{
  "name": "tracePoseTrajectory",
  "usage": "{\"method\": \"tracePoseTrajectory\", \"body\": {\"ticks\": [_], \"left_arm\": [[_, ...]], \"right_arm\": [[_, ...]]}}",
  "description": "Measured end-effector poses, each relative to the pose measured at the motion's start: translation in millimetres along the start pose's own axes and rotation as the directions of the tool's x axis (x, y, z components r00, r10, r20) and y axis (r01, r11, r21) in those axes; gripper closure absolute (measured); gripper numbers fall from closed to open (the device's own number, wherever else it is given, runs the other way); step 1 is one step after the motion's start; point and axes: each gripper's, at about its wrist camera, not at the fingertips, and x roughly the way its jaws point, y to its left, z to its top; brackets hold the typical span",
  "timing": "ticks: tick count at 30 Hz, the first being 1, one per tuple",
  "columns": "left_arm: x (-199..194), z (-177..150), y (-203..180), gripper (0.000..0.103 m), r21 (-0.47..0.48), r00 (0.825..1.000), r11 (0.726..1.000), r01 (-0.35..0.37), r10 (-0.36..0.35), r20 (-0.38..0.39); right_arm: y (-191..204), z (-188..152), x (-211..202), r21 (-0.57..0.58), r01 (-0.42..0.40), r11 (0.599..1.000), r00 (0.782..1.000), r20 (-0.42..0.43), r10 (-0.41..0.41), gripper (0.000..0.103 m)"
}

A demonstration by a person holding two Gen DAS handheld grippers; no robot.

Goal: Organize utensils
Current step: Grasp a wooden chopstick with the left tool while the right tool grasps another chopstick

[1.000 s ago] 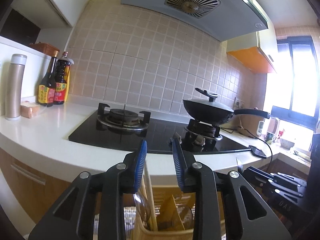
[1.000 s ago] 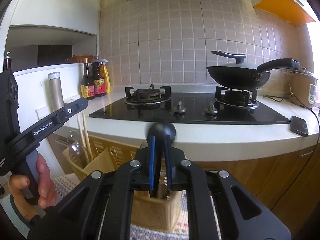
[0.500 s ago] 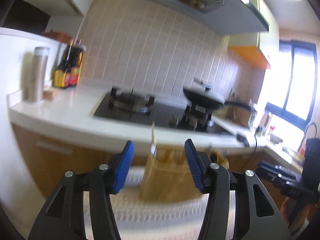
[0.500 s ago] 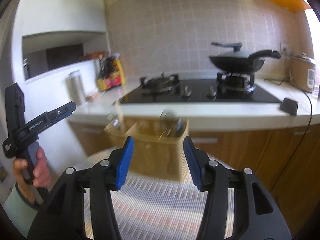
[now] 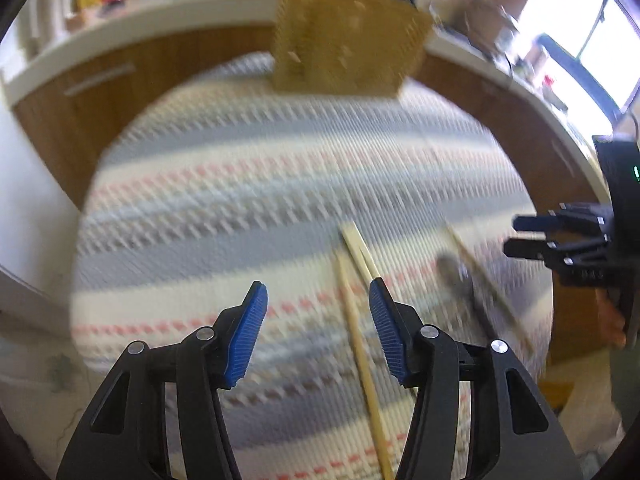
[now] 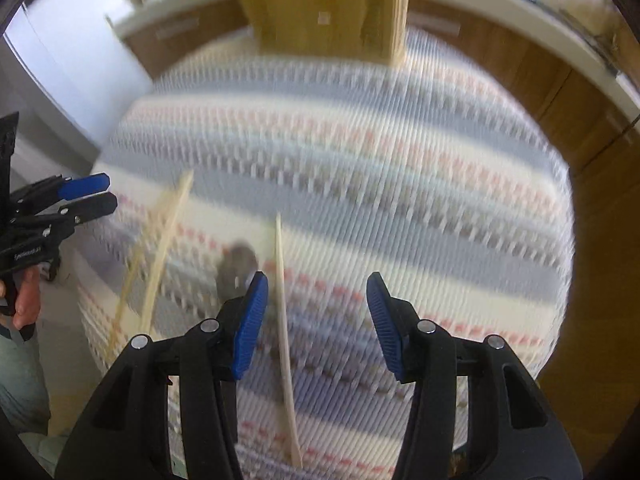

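Left wrist view: left claw (image 5: pixel 318 304) gapes, empty, above chopsticks (image 5: pixel 360 344).

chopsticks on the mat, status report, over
Left gripper and right gripper both open, empty. Chopsticks loose on striped mat, dark spoon beside them. Wooden holder at far edge. Nothing blocking.

Four chopsticks (image 5: pixel 360 344), one spoon (image 5: pixel 460 280), one wooden holder (image 5: pixel 344 40)
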Motion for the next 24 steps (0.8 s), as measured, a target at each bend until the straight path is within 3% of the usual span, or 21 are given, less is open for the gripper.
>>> {"method": "tracePoseTrajectory", "body": {"ticks": [2, 5, 10, 15, 18, 24], "left_arm": [[10.5, -7.6, -5.7, 0.052, 0.015, 0.999, 1.000, -0.003, 0.004, -0.053], [21.2, -15.7, -10.2, 0.052, 0.029, 0.995, 1.000, 0.000, 0.003, -0.099], [32.1, -17.3, -16.9, 0.055, 0.068, 0.989, 0.997, -0.039, 0.048, -0.142], [37.6, -8.9, -25.0, 0.057, 0.121, 0.978, 0.991, -0.057, 0.080, -0.192], [45.2, -2.6, -34.6, 0.062, 0.160, 0.969, 0.984, -0.079, 0.113, -0.220], [59.3, -1.5, -57.2, 0.062, 0.269, 0.945, 0.957, -0.110, 0.185, -0.270]], "right_arm": [[3.4, -4.6, 8.2, 0.007, -0.034, 0.999, 0.998, -0.046, 0.035, 0.055], [14.3, -13.2, 14.2, -0.029, -0.024, 0.999, 0.997, -0.070, 0.022, 0.056], [30.7, -25.5, 27.8, -0.080, -0.013, 0.997, 0.990, -0.142, 0.001, 0.067], [47.3, -28.3, 34.3, -0.111, 0.013, 0.994, 0.985, -0.171, -0.032, 0.071], [56.5, -26.9, 41.0, -0.122, 0.033, 0.992, 0.980, -0.190, -0.056, 0.076], [60.2, -21.2, 42.8, -0.131, 0.067, 0.989, 0.980, -0.177, -0.090, 0.081]]}}
